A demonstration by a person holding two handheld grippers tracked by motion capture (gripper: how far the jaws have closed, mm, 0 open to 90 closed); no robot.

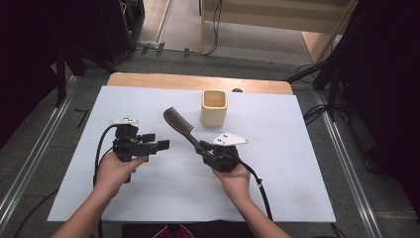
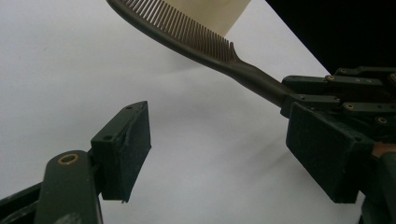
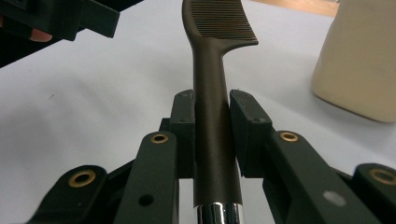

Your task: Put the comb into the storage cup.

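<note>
I had the right gripper (image 1: 208, 152) clamped on the comb (image 1: 179, 128) handle — its long axis angling up-left, the cup (image 1: 214, 107) just right of its teeth — left gripper (image 1: 159, 145) open, empty.

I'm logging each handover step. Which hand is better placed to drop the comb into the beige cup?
Right. The right gripper is shut on the comb by its handle, teeth end pointing toward the cup just beyond it. The left gripper is open with nothing between its jaws, farther from the cup.
</note>
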